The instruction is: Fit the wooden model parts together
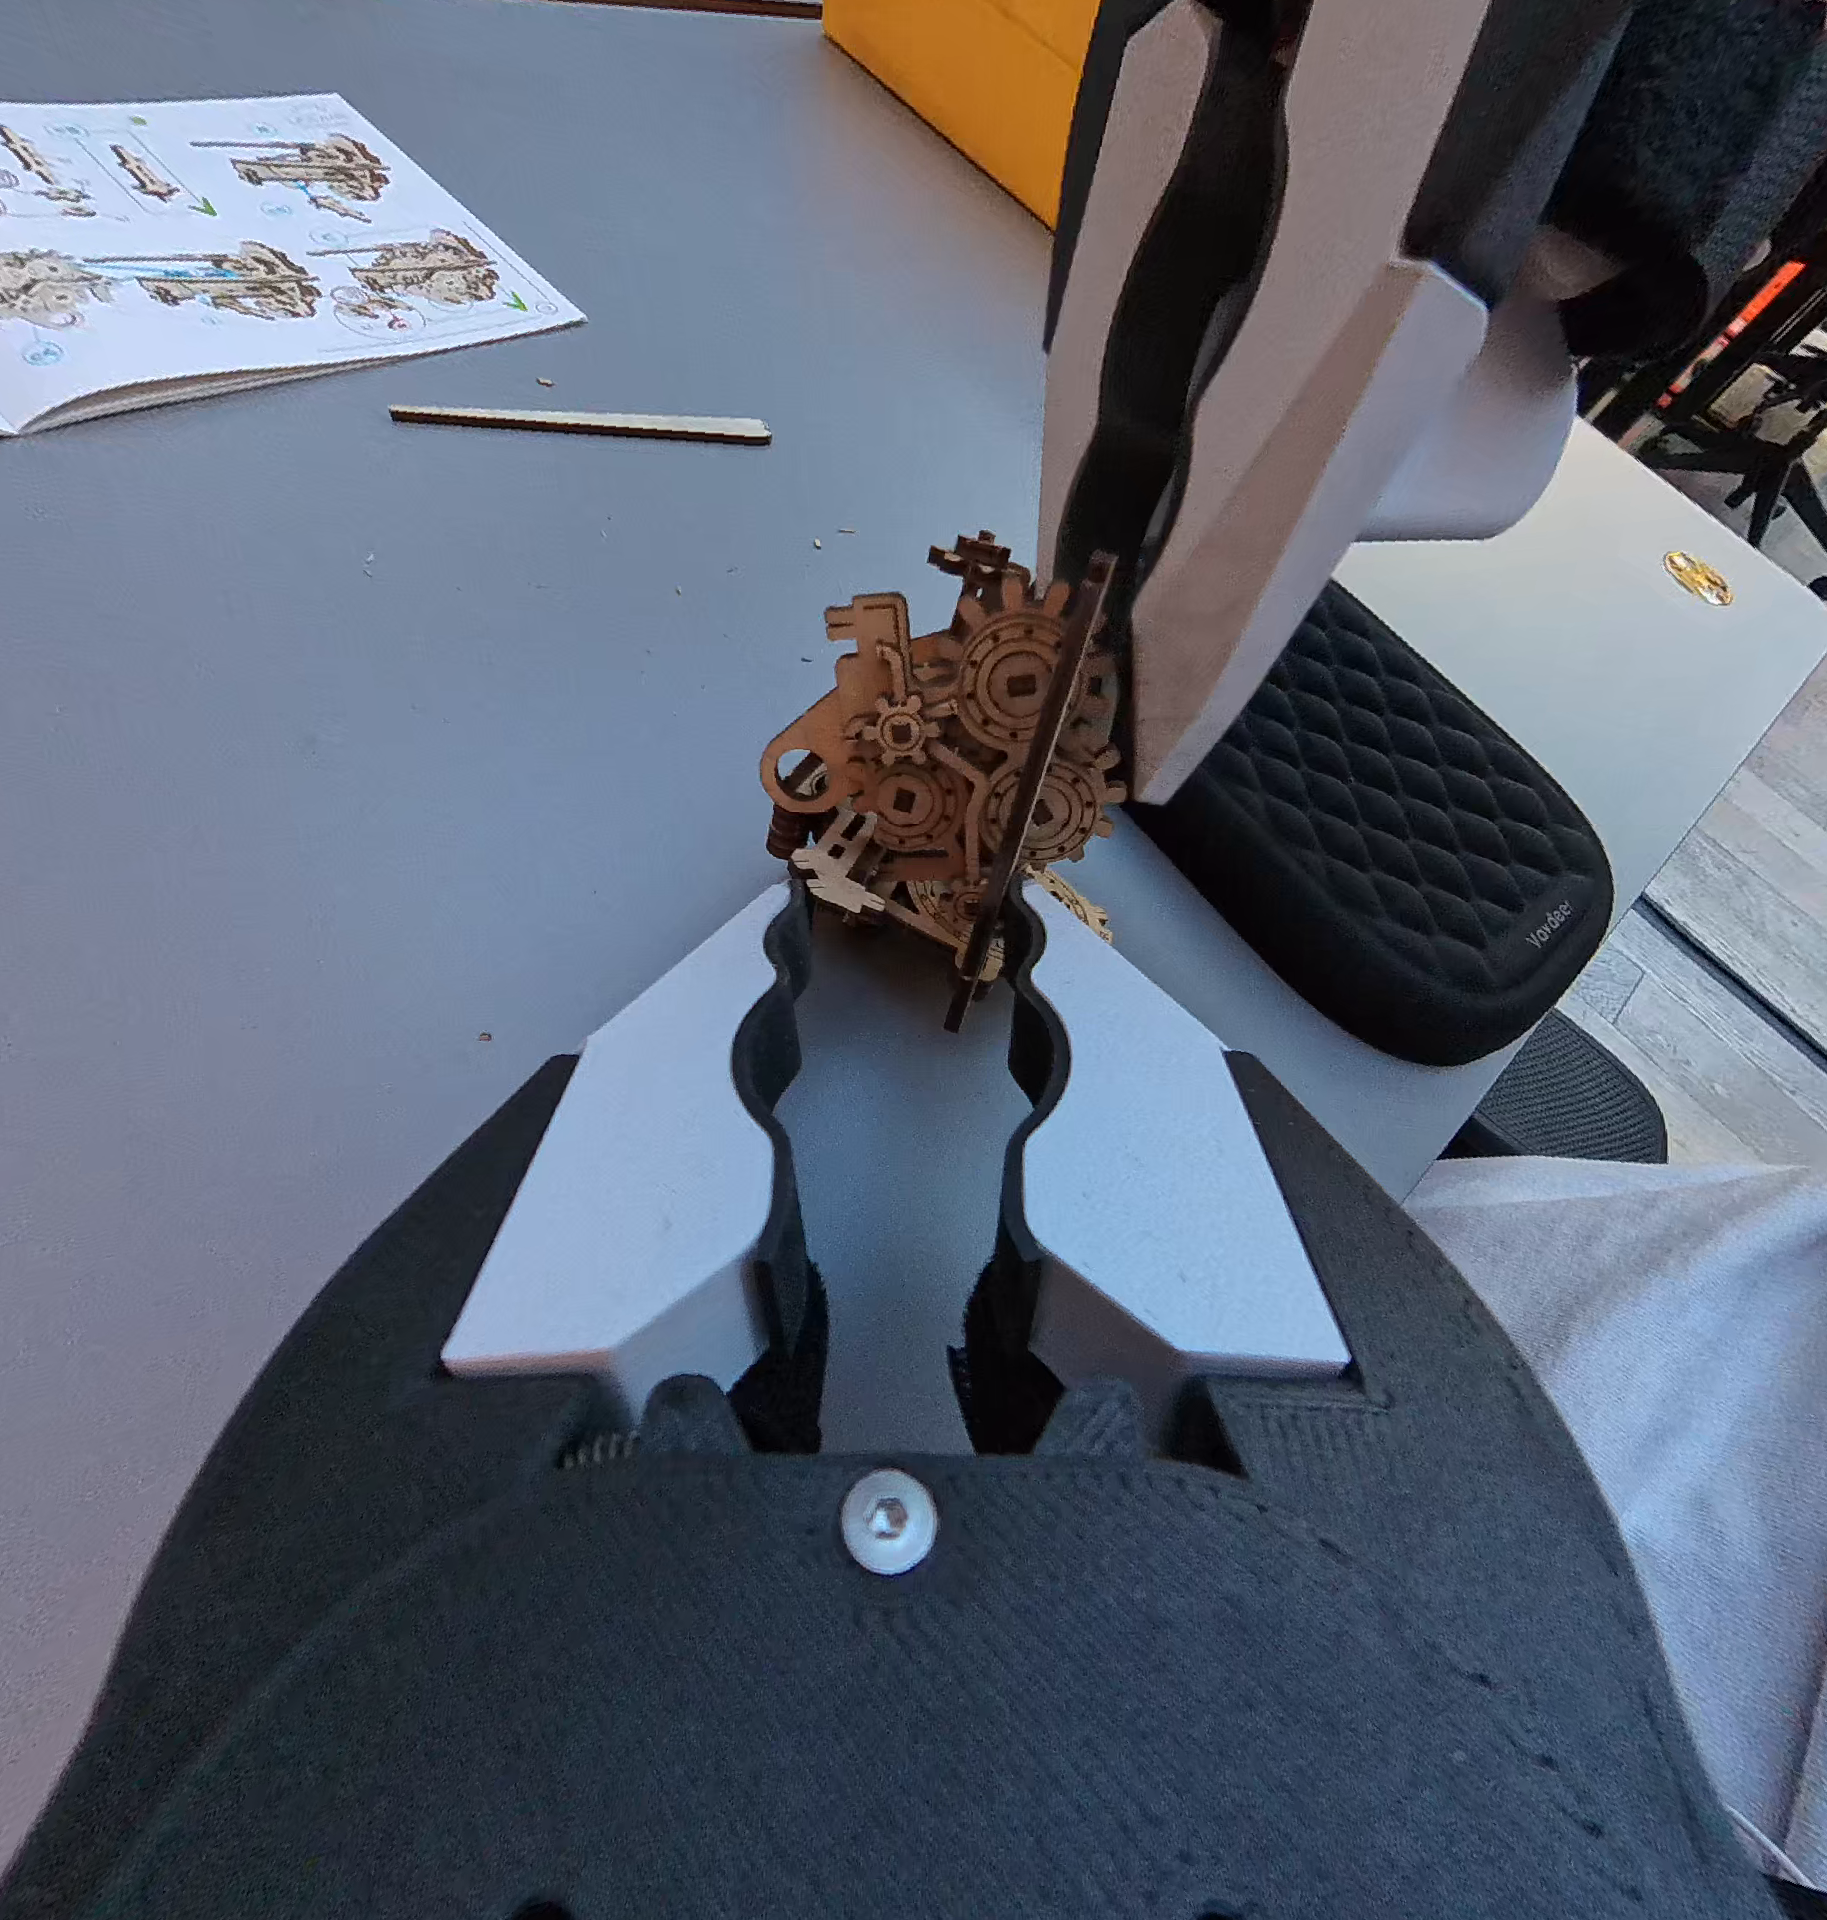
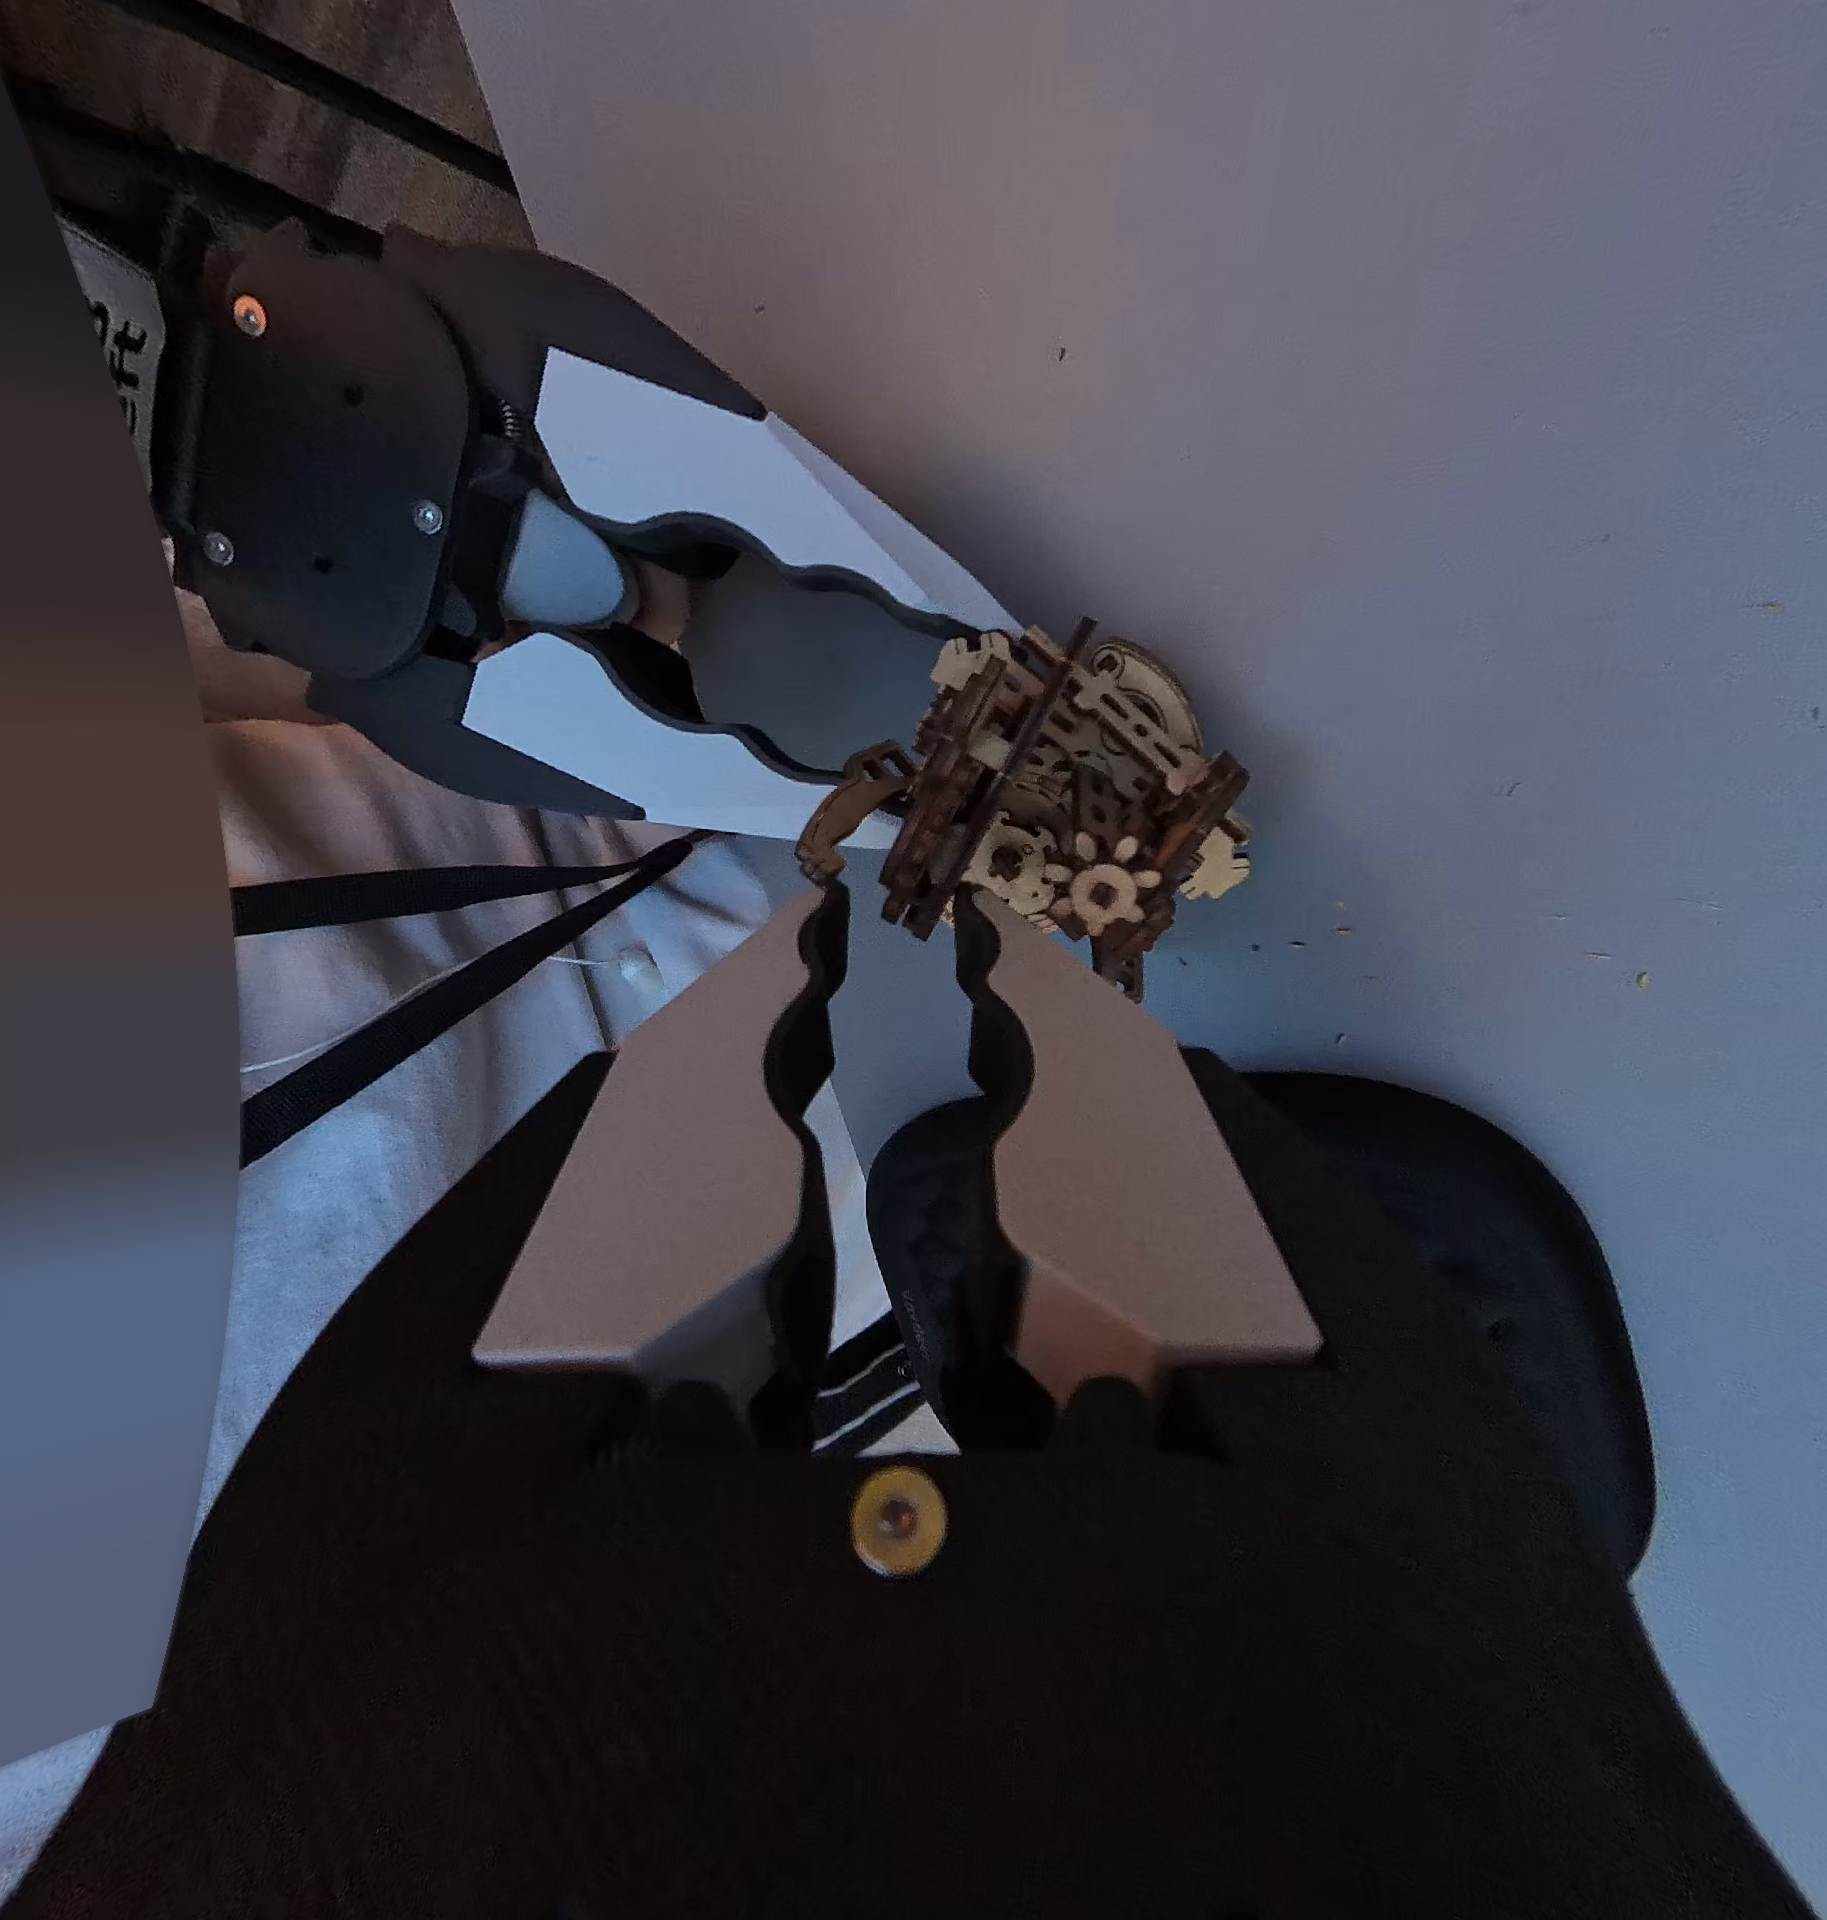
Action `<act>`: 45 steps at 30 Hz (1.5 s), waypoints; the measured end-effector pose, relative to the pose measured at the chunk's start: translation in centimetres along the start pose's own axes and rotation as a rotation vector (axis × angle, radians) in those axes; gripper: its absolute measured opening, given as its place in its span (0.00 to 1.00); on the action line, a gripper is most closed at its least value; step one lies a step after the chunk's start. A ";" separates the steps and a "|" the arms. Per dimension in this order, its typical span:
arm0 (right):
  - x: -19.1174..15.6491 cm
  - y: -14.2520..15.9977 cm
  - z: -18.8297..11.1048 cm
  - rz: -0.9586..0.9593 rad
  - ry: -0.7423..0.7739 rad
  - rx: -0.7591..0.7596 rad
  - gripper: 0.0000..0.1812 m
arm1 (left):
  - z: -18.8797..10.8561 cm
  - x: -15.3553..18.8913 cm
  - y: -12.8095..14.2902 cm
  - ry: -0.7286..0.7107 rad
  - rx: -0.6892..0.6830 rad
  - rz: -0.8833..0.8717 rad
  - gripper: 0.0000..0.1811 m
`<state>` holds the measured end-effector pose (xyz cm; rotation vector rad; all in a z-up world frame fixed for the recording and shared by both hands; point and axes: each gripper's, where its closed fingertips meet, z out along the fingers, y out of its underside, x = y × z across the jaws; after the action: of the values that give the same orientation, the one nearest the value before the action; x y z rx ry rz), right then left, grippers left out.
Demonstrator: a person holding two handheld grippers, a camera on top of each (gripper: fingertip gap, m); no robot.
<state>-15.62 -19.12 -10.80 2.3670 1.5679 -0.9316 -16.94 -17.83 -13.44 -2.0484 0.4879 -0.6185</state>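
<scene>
**Fingers meet at the model from two sides**

Fingers of the left gripper (image 1: 904, 914) clamp the wooden gear model (image 1: 950, 748) at its base, above the worktop (image 1: 369, 727). From above, the right gripper (image 1: 1122, 582) pinches a thin wooden strip (image 1: 1034, 790), seemingly, whose long axis runs steeply down across the model's gears.

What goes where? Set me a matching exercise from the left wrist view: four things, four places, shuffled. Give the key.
Things:
1. wooden gear model
2. loose wooden strip
3. instruction booklet
4. black cushion

Places:
A. open at the grey table's far left
B. at the table's right edge
C. at the left tool's tips
D. flat, alone, mid-table

Pairs: 1-C, 2-D, 3-A, 4-B
</scene>
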 end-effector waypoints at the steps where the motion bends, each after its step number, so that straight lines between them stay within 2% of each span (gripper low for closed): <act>1: -0.1 0.2 0.0 -0.013 0.007 -0.010 0.12 | 0.0 0.0 0.0 0.001 0.000 0.000 0.20; 9: 0.0 0.4 -0.6 -0.072 0.098 0.030 0.11 | 0.0 0.0 0.0 0.010 -0.004 -0.012 0.20; 13: -0.2 -0.3 -1.8 -0.138 0.184 0.135 0.09 | 0.0 -0.1 0.0 0.016 -0.004 -0.026 0.20; 15: -0.8 -1.3 -3.2 -0.231 0.239 0.268 0.05 | 0.1 -0.1 0.0 0.017 -0.003 -0.029 0.20; 18: -2.2 -2.9 -6.6 -0.489 0.393 0.586 0.03 | 0.1 -0.1 0.0 0.011 -0.003 -0.022 0.20; 20: -3.0 -3.2 -8.6 -0.594 0.489 0.819 0.02 | 0.1 -0.1 0.0 0.004 -0.004 -0.015 0.20; 22: -4.6 -2.3 -7.5 -0.657 0.374 0.925 0.01 | 0.2 -0.1 -0.1 -0.005 -0.005 -0.006 0.20; 25: -3.5 -1.2 -4.5 -0.476 0.256 0.882 0.00 | 0.3 0.0 -0.1 -0.025 -0.005 0.013 0.20; 27: -3.0 -1.2 -4.7 -0.440 0.337 0.945 0.00 | 0.4 0.0 -0.1 -0.041 -0.004 0.027 0.20; 29: -2.3 -1.0 -4.3 -0.424 0.446 0.936 0.00 | 0.5 0.1 -0.2 -0.060 -0.003 0.045 0.20; 30: -2.1 -0.8 -3.8 -0.408 0.464 0.915 0.01 | 0.5 0.1 -0.2 -0.072 -0.003 0.058 0.20; 33: -1.0 -0.1 -3.1 -0.343 0.506 0.885 0.11 | 0.6 0.2 -0.1 -0.100 -0.009 0.095 0.20; 35: 0.2 0.4 -2.9 -0.253 0.525 0.880 0.11 | 0.6 0.2 -0.1 -0.109 -0.008 0.105 0.20; 41: 0.7 0.5 -0.4 -0.082 0.320 0.891 0.14 | 0.6 0.2 -0.1 -0.112 -0.008 0.108 0.20; 45: 1.1 0.1 -0.2 -0.054 0.300 0.892 0.09 | 0.7 0.2 -0.1 -0.112 -0.008 0.105 0.20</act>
<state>-15.18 -18.20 -11.33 3.1767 1.5054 -1.6116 -16.34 -17.46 -13.61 -2.0381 0.5294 -0.4371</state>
